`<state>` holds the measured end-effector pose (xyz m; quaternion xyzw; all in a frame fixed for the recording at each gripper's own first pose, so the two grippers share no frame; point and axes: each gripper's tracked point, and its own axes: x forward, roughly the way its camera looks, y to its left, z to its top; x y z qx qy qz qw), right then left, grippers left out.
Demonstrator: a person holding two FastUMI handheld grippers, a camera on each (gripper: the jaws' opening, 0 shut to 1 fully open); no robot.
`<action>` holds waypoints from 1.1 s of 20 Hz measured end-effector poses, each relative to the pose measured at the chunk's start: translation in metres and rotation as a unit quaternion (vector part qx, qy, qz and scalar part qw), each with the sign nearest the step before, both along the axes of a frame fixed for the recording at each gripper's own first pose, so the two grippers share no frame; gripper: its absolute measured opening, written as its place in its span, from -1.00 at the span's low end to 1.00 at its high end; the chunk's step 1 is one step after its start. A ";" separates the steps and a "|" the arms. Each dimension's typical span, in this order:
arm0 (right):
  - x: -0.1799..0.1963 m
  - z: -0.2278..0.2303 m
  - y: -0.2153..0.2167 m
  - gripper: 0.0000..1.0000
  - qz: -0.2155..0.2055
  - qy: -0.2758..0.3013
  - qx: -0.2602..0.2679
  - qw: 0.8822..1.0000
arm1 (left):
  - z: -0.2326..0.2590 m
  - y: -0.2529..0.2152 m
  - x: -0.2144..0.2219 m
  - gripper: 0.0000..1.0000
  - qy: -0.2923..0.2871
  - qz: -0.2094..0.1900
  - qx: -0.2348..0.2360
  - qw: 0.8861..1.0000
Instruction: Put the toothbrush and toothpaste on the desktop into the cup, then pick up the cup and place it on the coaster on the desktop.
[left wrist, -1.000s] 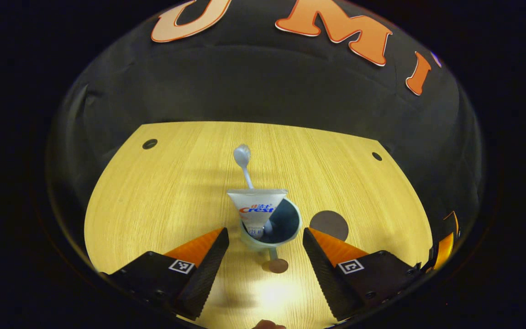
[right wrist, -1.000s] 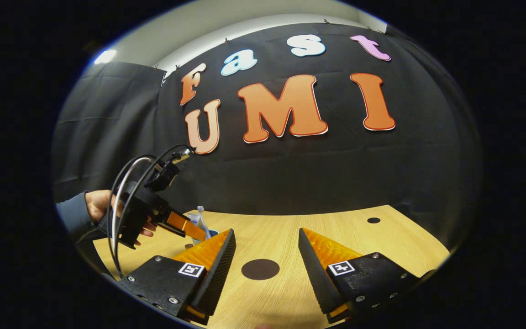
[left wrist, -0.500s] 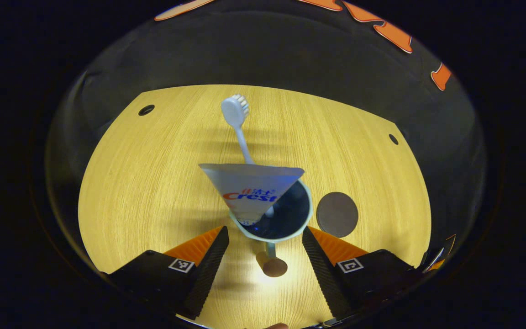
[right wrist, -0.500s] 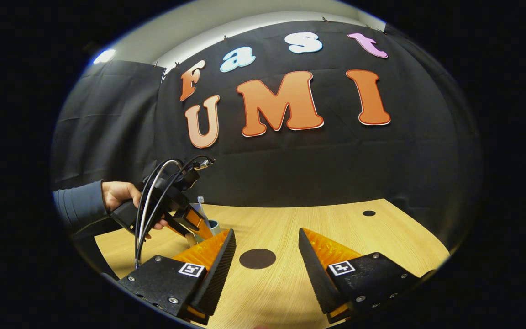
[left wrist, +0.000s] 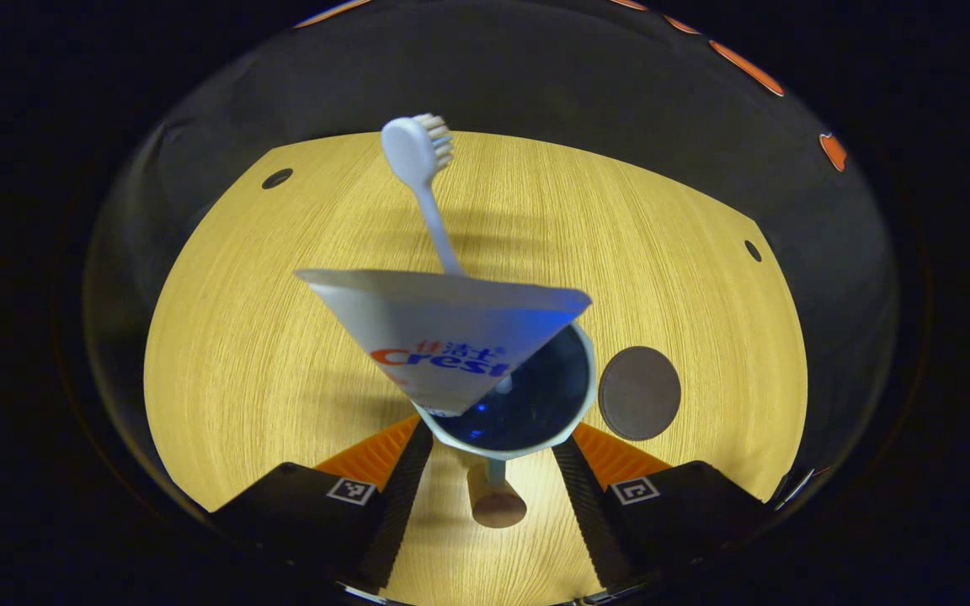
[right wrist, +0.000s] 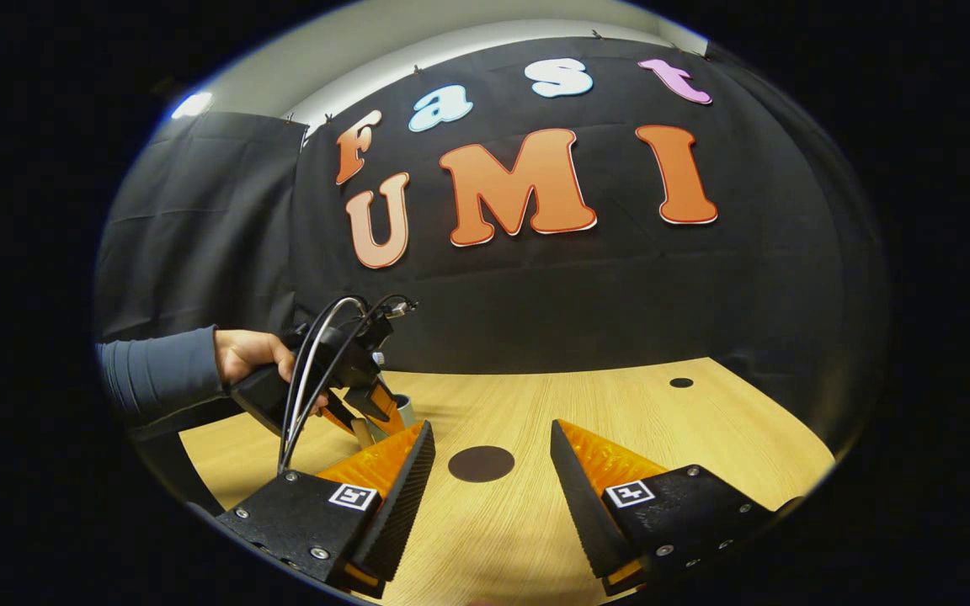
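Closer now, left gripper [left wrist: 492,459] jaws straddle cup [left wrist: 527,412]; coaster [left wrist: 639,393] beside; right gripper [right wrist: 492,471] jaws spread.

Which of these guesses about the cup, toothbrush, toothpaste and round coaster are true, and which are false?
1. The toothpaste stands in the cup. True.
2. The toothbrush lies flat on the desk. False: it leans in the cup, head up.
3. The cup sits on the coaster. False: the coaster lies bare beside it.
4. The left gripper has a finger on either side of the cup. True.
5. The right gripper holds the coaster. False: it is open, holding nothing.
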<state>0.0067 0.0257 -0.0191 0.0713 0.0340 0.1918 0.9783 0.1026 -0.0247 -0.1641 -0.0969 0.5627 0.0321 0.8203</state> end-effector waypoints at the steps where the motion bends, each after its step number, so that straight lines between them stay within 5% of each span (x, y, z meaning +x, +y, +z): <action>1: 0.000 -0.001 0.000 0.67 -0.002 0.001 -0.002 1.000 | -0.004 -0.001 0.000 0.58 0.004 0.003 0.001 1.000; 4: -0.004 -0.001 -0.001 0.67 -0.001 0.000 0.003 1.000 | -0.002 -0.002 -0.004 0.45 0.003 -0.002 0.015 1.000; 7: -0.008 -0.004 0.000 0.67 0.002 0.003 0.022 1.000 | -0.003 0.001 -0.001 -0.31 0.006 -0.012 0.033 0.999; 8: -0.008 -0.007 -0.001 0.67 0.000 0.006 0.023 1.000 | -0.003 0.002 0.003 -0.42 0.002 -0.014 0.037 0.999; 13: -0.013 -0.004 -0.010 0.67 -0.007 0.002 0.032 0.999 | -0.003 0.004 0.019 -0.50 -0.025 -0.020 0.044 0.999; 22: -0.011 -0.003 -0.018 0.68 -0.023 -0.001 0.054 0.998 | 0.074 0.013 0.067 -0.55 -0.062 -0.043 0.049 0.996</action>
